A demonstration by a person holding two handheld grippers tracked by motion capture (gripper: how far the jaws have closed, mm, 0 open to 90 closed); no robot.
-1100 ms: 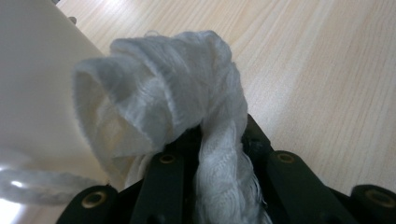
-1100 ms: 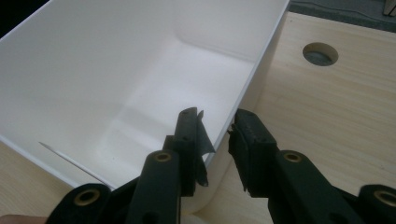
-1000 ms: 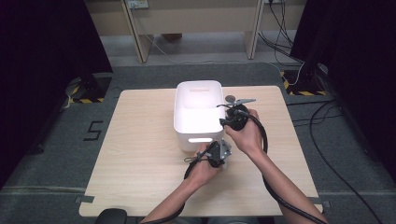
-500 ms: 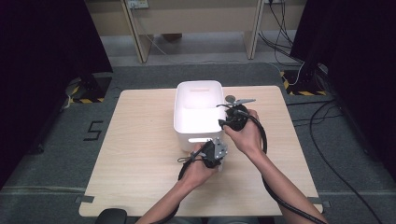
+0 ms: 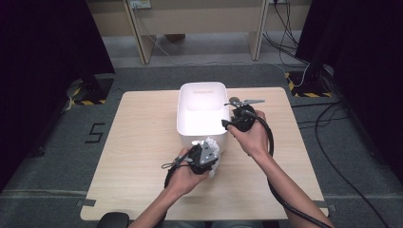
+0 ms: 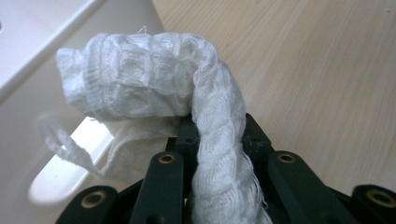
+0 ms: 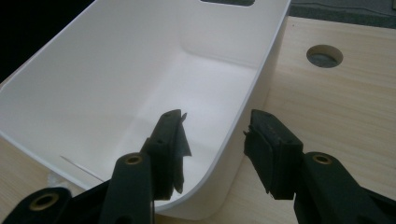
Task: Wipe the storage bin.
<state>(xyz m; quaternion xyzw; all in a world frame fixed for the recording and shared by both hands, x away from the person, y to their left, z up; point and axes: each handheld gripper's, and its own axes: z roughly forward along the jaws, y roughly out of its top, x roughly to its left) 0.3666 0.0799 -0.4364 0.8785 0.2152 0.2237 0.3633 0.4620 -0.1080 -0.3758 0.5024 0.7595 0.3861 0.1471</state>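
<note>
Gripping the white cloth (image 6: pixel 154 88) near the bin (image 5: pixel 202 116) on the bench (image 5: pixel 138 156), the left gripper (image 5: pixel 205 159) has its jaws clamped. Soft, light and floppy, it is best pinched at a bunched fold. The right gripper (image 7: pixel 215 140) has just been opening, jaws straddling the bin's wall without pressing it.

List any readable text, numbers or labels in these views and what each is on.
"5": black numeral marked on the grey floor left of the table.
Nothing is printed on the white bin, the white cloth or the gripper jaws.
The wall outlet plate at top is too small to read.
</note>
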